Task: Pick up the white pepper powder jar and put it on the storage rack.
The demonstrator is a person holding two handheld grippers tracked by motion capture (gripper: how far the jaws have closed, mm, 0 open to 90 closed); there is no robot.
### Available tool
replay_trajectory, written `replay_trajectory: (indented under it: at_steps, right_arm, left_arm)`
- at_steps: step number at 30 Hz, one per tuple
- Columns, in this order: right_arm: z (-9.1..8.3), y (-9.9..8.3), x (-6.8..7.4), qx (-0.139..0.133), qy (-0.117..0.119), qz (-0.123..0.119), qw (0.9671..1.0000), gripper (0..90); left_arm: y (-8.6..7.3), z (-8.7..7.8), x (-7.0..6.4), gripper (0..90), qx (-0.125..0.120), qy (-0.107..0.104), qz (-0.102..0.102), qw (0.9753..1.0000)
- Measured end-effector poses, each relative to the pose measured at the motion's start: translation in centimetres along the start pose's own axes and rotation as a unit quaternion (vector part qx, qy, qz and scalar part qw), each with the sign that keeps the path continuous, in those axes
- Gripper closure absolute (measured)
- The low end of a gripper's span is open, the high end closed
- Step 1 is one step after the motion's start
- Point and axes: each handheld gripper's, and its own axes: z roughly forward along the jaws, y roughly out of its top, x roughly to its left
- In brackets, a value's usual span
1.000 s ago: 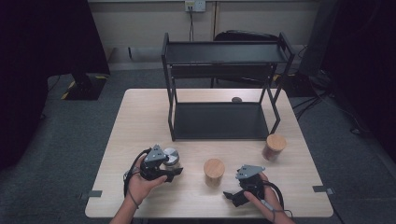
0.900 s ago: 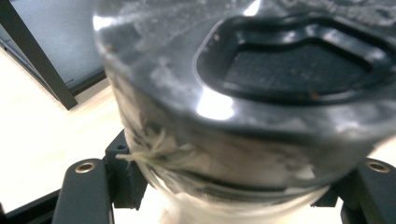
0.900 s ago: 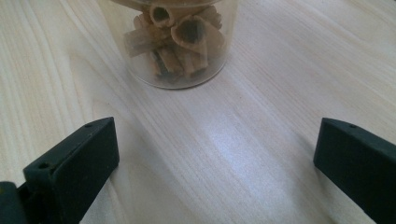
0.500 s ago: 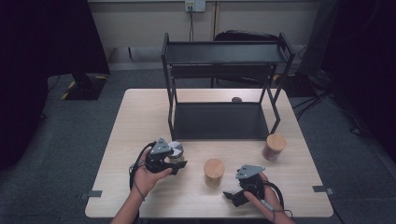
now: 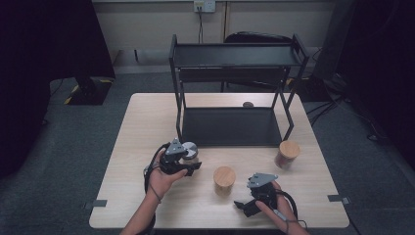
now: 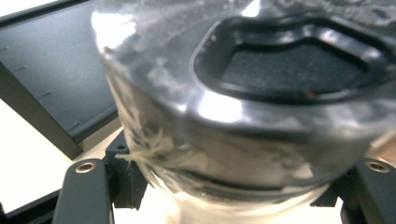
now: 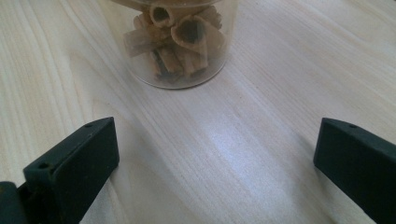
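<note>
Silver-lidded jar point(image 5: 190, 152) off the table front, now near the black rack point(image 5: 230, 127) | left gripper point(image 5: 183, 164) clamped on its glass body, carried forward since a second ago | right gripper point(image 5: 243, 205) jaws apart, idle facing cork-lidded jar point(image 5: 224, 180) | judgement: shelving under way.

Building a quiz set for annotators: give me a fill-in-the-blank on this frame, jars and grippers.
1. The left gripper has its jaws around the jar with the ____ lid.
2. The right gripper stands ____, with nothing between its jaws.
3. The jar ahead of the right gripper holds rolled ____ sticks.

Missing words: metal; open; cinnamon
</note>
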Motion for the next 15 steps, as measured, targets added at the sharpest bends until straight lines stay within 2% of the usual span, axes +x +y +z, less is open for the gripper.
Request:
replay_trajectory:
  at_steps: [15]
  right_arm:
    - [0.0,0.0,0.0,0.0,0.0,0.0,1.0,0.0]
  left_arm:
    - [0.8,1.5,0.8,30.9,0.0,0.019,-0.003,0.9998]
